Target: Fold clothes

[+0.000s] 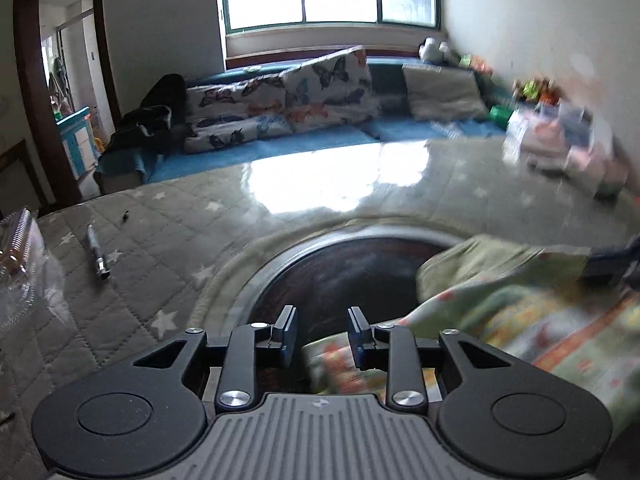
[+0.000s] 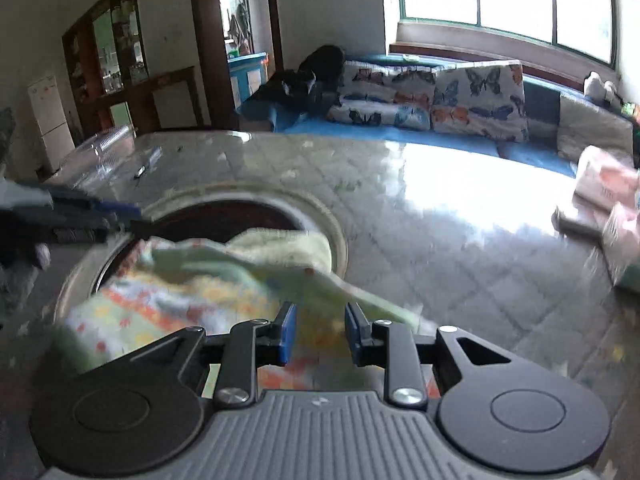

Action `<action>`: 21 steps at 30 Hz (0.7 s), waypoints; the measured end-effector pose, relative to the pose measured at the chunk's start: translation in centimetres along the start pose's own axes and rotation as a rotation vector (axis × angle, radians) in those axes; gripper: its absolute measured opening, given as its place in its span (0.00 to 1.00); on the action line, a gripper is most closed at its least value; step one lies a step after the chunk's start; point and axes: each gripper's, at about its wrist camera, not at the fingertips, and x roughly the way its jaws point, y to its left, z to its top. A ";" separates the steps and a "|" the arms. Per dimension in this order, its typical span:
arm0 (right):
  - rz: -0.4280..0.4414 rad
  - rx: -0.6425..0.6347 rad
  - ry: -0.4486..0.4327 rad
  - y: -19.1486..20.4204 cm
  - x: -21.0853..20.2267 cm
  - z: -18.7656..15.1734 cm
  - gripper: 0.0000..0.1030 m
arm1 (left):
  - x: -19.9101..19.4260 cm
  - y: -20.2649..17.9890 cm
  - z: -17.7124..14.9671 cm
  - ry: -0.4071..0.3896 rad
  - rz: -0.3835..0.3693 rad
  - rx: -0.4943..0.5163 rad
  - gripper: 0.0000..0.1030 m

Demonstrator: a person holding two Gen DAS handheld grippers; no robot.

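While two grippers gape: one garment (crumpled).

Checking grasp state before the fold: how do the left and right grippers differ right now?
The left gripper hangs over the dark round opening, with only the cloth's edge under its right finger; the right gripper sits fully over the patterned cloth. In the right wrist view the left gripper reaches in from the left, past the cloth's far end. Shared: both have jaws apart and pinch nothing.
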 end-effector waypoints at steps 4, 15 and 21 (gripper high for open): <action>-0.068 0.068 0.002 -1.9 0.3 -0.4 0.20 | -0.8 -2.3 0.4 -0.008 -0.076 0.018 0.29; -0.004 0.085 -0.058 -0.4 0.9 1.8 0.19 | 2.1 -6.4 0.9 0.056 -0.156 0.005 0.59; 0.003 0.063 -0.001 0.7 4.3 2.5 0.19 | 4.7 -6.2 0.4 0.094 -0.128 -0.040 0.60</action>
